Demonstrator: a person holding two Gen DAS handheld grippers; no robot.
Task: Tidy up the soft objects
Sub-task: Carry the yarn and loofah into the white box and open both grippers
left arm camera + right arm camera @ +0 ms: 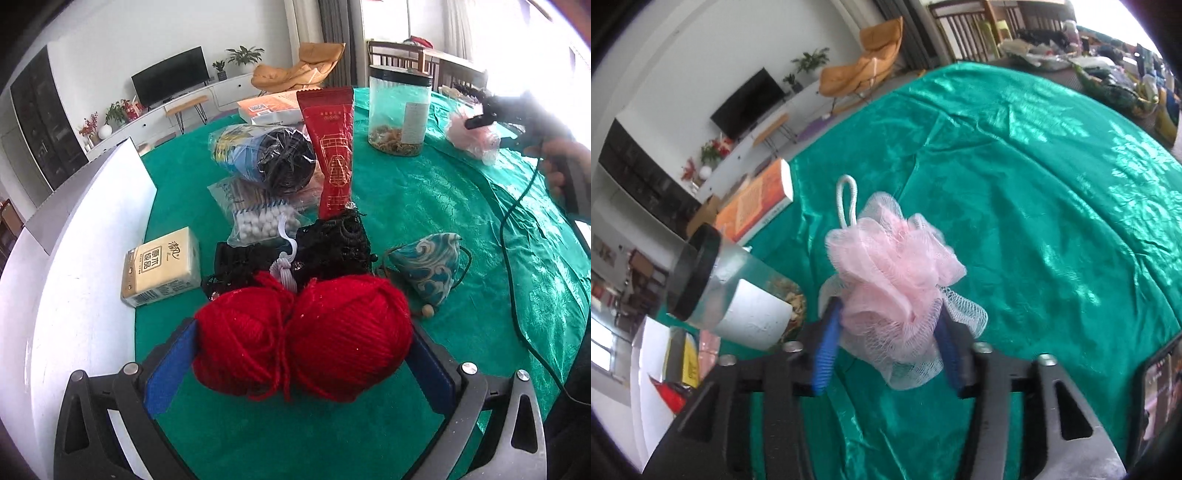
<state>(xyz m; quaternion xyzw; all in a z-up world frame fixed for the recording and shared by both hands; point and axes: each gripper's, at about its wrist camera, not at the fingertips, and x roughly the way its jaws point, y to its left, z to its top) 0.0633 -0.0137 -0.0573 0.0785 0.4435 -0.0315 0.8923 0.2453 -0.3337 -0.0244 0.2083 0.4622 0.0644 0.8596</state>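
While the left tongs (303, 354) clamp the springy red yarn balls (303, 336) above the desk's (424, 206) near edge, the right tongs (886, 343) pinch the featherlight, squashy pink bath pouf (894, 273) through its middle.

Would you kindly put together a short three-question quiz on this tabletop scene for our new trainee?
1. True or false: the red yarn sits between the left gripper's pads.
2. What is between the right gripper's pads? A) tissue pack B) pink bath pouf C) jar
3. What colour is the tablecloth?

Key: 1 true. 2 B, the pink bath pouf. 3 green.
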